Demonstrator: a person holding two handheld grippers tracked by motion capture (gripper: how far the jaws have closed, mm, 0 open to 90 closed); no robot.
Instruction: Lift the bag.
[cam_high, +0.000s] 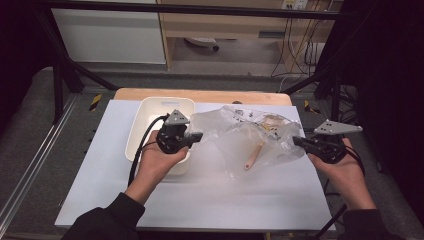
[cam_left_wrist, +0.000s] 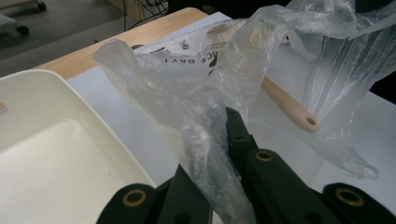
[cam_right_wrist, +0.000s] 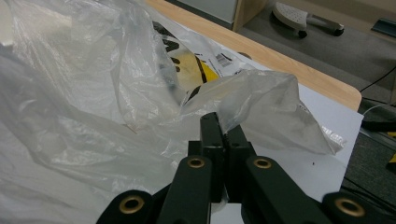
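Observation:
A clear plastic bag (cam_high: 250, 135) with printed lettering hangs stretched between my two grippers above the white mat. My left gripper (cam_high: 197, 136) is shut on the bag's left edge (cam_left_wrist: 205, 154), its jaws pinching the film. On the bag's right edge (cam_right_wrist: 243, 107), my right gripper (cam_high: 297, 141) is shut as well. Inside the bag lies a tool with a pale wooden handle (cam_high: 253, 156), and that handle (cam_left_wrist: 289, 105) has a hole at its end. A yellow printed patch (cam_right_wrist: 198, 70) shows through the film.
A cream plastic tub (cam_high: 145, 127) stands at the left under my left hand, and the tub (cam_left_wrist: 46, 154) holds nothing. The white mat (cam_high: 200, 195) covers a wooden table (cam_high: 200, 95). Black frame posts and cables flank both sides.

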